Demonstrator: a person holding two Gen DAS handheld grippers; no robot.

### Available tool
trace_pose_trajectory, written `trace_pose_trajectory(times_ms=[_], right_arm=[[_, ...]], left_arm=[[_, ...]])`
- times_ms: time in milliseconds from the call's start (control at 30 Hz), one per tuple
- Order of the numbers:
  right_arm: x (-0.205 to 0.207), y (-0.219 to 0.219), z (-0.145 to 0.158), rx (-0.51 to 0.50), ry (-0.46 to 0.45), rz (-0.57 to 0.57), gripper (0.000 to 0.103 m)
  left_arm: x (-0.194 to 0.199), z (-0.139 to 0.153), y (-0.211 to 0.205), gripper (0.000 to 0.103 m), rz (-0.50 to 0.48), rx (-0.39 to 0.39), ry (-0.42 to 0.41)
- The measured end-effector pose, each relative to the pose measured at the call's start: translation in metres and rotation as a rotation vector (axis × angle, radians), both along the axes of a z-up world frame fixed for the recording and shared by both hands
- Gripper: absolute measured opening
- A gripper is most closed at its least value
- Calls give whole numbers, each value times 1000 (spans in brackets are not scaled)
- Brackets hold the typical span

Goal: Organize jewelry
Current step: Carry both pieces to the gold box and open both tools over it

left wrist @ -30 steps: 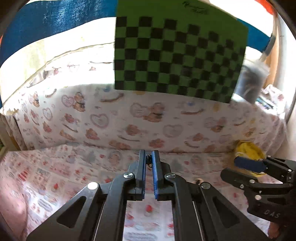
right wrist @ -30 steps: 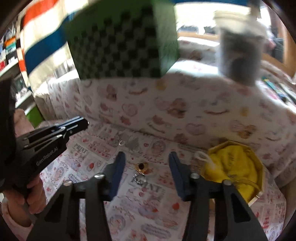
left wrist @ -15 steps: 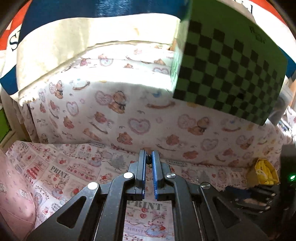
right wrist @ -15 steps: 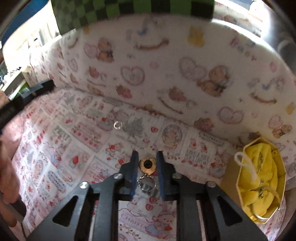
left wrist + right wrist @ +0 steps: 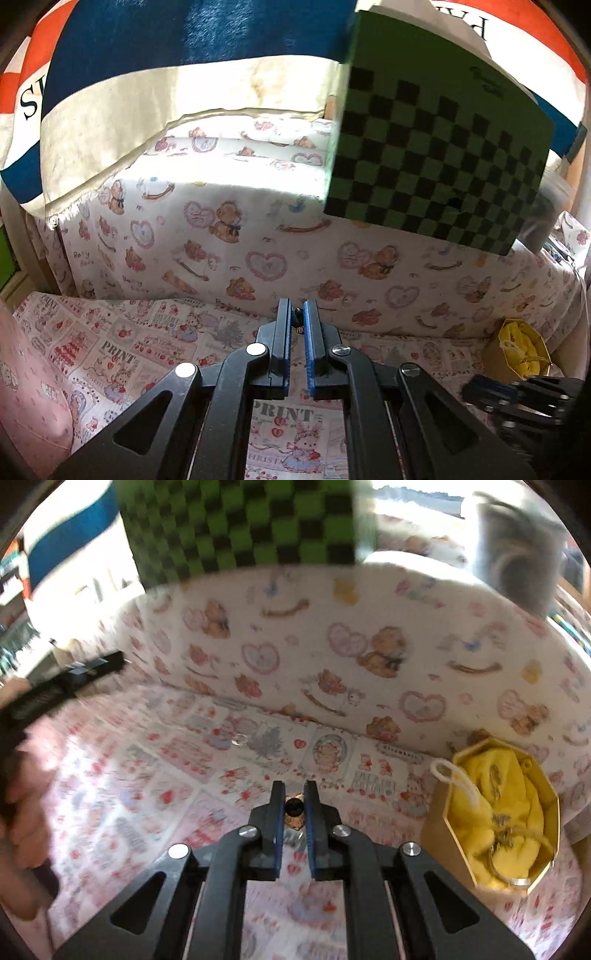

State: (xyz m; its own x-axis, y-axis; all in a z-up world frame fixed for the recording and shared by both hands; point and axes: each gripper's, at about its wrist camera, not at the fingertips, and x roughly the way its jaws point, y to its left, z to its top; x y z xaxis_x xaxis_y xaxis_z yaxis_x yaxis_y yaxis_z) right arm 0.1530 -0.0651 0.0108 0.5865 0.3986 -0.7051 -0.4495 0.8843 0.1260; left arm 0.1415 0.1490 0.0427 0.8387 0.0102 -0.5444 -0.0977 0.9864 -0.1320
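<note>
My right gripper (image 5: 294, 806) is shut on a gold heart-shaped pendant (image 5: 294, 809) with a dark centre and holds it just above the patterned cloth. A gold octagonal jewelry box (image 5: 441, 814) with a yellow pouch (image 5: 506, 801) inside stands to its right; the box also shows in the left wrist view (image 5: 495, 349). A small clear ring (image 5: 239, 740) lies on the cloth further back. My left gripper (image 5: 297, 321) is shut on a small dark item between its fingertips, held above the cloth at the left.
A padded wall (image 5: 258, 236) with a bear-and-heart print rises behind the cloth. A green and black checkerboard (image 5: 436, 166) stands on top of it. A blurred grey container (image 5: 517, 557) sits at the upper right. A pink cushion (image 5: 29, 387) lies at the far left.
My right gripper closed on the heart pendant and has lifted it slightly off the cloth. My left gripper swung left and stays shut.
</note>
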Motion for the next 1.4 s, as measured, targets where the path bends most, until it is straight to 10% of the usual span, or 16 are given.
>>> trace_pose_trajectory(times_ms=[700,1133,1400], right_arm=[[-53,-167,65,316,-403,-186,9],[-19,-206,36,479,-227,-255,9],[6,-224,5,561,-59,-305,10]], left_arm=[[-61,36,-120,6,-265,136,-180],[7,39,-209,6,-475,-169,30],[31,-1,-234,6,-468,-175,134]])
